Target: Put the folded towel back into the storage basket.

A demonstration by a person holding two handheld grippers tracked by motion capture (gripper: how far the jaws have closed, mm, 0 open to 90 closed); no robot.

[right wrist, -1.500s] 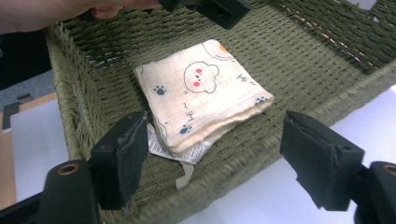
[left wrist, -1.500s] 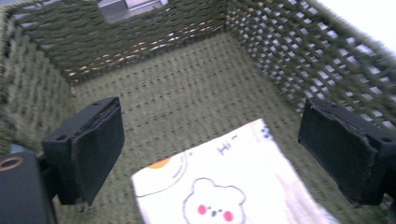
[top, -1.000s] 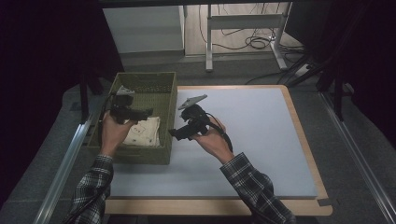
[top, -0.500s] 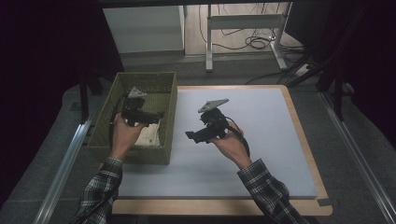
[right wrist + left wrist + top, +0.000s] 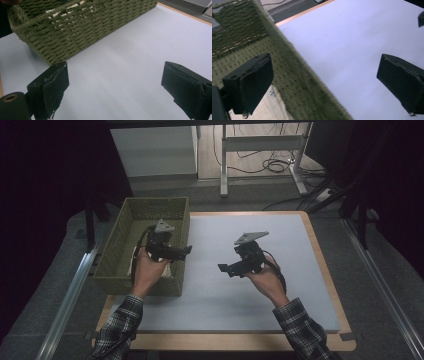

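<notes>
An olive woven basket (image 5: 117,245) stands at the left of the pale table mat (image 5: 290,250). A folded white cloth (image 5: 265,112) lies inside it, mostly hidden by the hand in the high view. My left gripper (image 5: 184,252) is open and hovers across the basket's right wall (image 5: 294,75), one jaw over the cloth and the other over the mat. My right gripper (image 5: 226,268) is open with nothing between its jaws, held over the mat right of the basket and pointing at the basket's outer wall (image 5: 82,30).
The mat lies on a wooden board (image 5: 325,270) whose edge frames it. Metal rails (image 5: 65,300) run along both sides. A desk frame and cables (image 5: 270,165) stand beyond the far edge. The mat's bare surface (image 5: 130,57) stretches right of the basket.
Both hands have moved right and toward the person. The left gripper went from inside the basket to its right wall; the right gripper drew away from the basket.
</notes>
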